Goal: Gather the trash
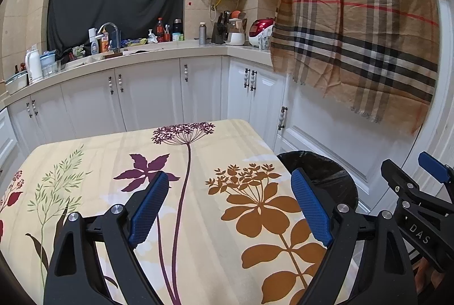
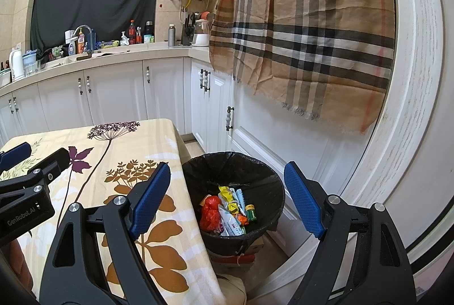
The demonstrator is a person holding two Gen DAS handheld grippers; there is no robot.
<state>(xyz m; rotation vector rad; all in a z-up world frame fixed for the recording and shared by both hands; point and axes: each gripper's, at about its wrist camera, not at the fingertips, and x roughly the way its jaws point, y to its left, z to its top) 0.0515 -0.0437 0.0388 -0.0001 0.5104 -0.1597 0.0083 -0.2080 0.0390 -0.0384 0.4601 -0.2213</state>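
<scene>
Hovering both claws spread, empty: left claw [image 1: 229,205] over bare floral tabletop [image 1: 198,157], right claw [image 2: 227,197] above black-lined bin [image 2: 195,171]; crinkly light wrappers [image 2: 227,208] — pinch a loose edge.

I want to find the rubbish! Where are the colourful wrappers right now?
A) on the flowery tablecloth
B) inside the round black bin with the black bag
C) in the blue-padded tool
B: the colourful wrappers lie at the bottom of the round black bin beside the table.
</scene>
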